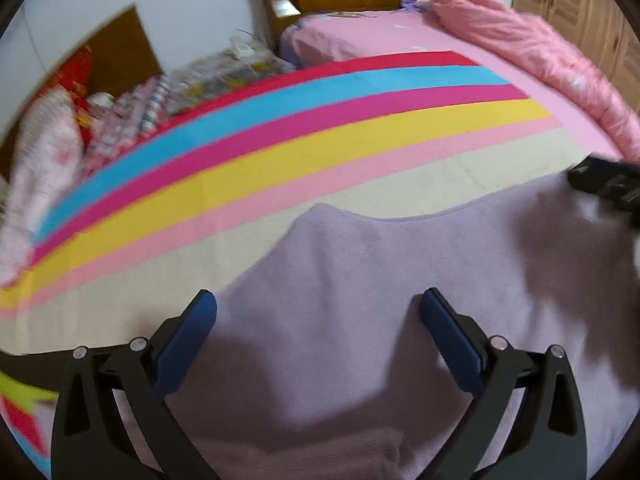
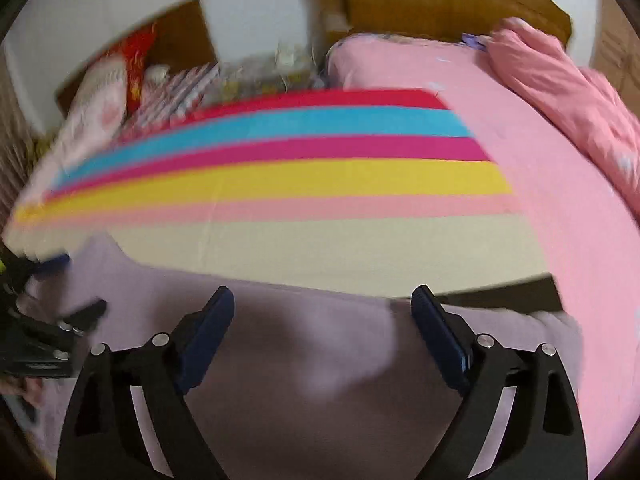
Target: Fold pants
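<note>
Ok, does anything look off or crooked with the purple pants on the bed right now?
The pale purple knit pants lie on the striped rainbow blanket with a far edge that rises to a peak instead of running straight. Both claws, left and right, are open above the fabric. Nothing looks spilled or damaged.

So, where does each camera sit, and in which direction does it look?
Left wrist: on the left gripper, above the lilac pants, facing the headboard; its open jaws show, the right gripper at right.
Right wrist: on the right gripper, same direction; open jaws, the left gripper at left.
Shared: pants, striped blanket, pink quilt.
</note>
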Motion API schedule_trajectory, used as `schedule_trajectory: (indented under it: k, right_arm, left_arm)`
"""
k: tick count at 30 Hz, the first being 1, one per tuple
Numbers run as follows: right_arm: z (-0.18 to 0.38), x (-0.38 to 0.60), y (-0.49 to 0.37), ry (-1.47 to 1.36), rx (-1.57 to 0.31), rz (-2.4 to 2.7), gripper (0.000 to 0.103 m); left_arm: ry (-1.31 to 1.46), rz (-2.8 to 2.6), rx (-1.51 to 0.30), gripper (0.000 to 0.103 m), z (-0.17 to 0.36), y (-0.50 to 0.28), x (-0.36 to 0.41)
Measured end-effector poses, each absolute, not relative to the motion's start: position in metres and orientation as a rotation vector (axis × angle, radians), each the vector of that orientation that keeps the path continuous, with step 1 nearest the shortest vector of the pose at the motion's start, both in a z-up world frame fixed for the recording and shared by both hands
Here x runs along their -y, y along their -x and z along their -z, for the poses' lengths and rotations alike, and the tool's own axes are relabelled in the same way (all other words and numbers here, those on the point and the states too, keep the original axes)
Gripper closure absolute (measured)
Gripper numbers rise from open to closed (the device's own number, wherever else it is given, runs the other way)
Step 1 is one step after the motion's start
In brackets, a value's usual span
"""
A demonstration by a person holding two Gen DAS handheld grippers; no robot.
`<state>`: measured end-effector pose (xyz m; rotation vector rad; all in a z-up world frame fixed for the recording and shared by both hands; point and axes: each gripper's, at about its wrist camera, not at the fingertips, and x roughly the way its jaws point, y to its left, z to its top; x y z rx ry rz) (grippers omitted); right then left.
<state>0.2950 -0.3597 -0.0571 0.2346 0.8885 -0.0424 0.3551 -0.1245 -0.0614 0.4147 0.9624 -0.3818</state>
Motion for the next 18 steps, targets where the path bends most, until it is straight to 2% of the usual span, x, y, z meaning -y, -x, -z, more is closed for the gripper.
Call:
schedule_trajectory:
  k: [5,7,9,12,16,18]
  right_arm:
    - [0.06,0.364,-0.279,-0.117,-0.954,0.015,0.012]
    - [0.077,0.37,-0.281,-0.115,-1.014,0.014,0.011]
    - [0.09,0.379,-0.267,-0.14,-0.994,0.006,0.008]
    - [0.087,0.392,-0.26,-0.226,-0.935,0.027,0.009]
    - [0.083,0.413,-0.24,-0.373,-0.828,0.075,0.027]
    - [0.068,0.407,-0.226,-0.339,-0.779,0.151,0.029]
  left_arm:
    - [-0.287,0.594,-0.85,0.002,0.024,-0.324,0.154]
    - [-0.312,0.62,-0.897,0.002,0.043,-0.328,0.175]
    - [-0.374,0.562,-0.993,0.001,0.077,-0.34,0.189]
    - [-0.312,0.54,-0.997,0.002,0.078,-0.349,0.18]
    - [-0.347,0.506,-0.984,0.001,0.082,-0.347,0.187]
    - [-0.342,0.504,-0.986,0.001,0.083,-0.35,0.187]
